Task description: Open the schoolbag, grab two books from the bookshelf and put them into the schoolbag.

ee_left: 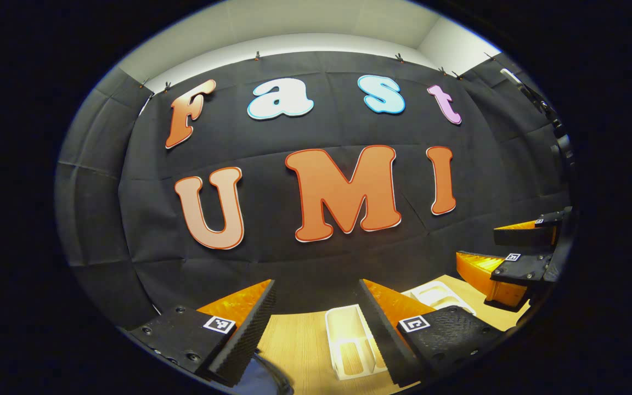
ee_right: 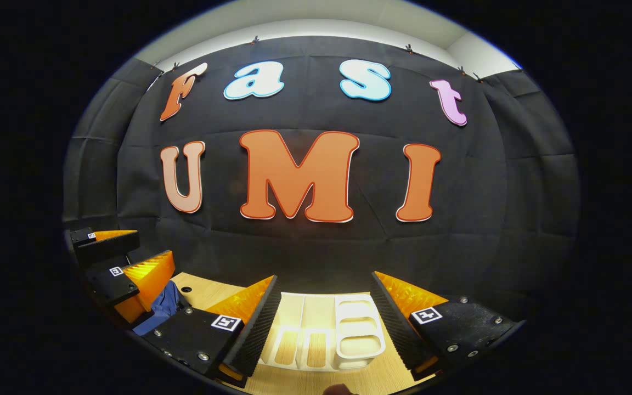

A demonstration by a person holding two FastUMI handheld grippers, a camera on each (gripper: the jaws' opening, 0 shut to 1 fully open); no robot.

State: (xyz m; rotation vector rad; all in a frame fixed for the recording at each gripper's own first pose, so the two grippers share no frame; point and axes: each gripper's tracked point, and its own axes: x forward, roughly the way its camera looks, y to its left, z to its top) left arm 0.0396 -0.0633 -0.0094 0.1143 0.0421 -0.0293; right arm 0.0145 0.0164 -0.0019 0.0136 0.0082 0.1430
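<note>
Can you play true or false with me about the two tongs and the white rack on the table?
1. The left tongs are open. True.
2. The right tongs are squeezing a book. False: they are open, with nothing between them.
3. A white rack stands on the wooden table. True.
4. The white rack is packed full of books. False: the slots that show hold no books.
5. In the right gripper view, something blue lies near the left tongs. True; it may be the schoolbag, but too little shows to tell.
</note>
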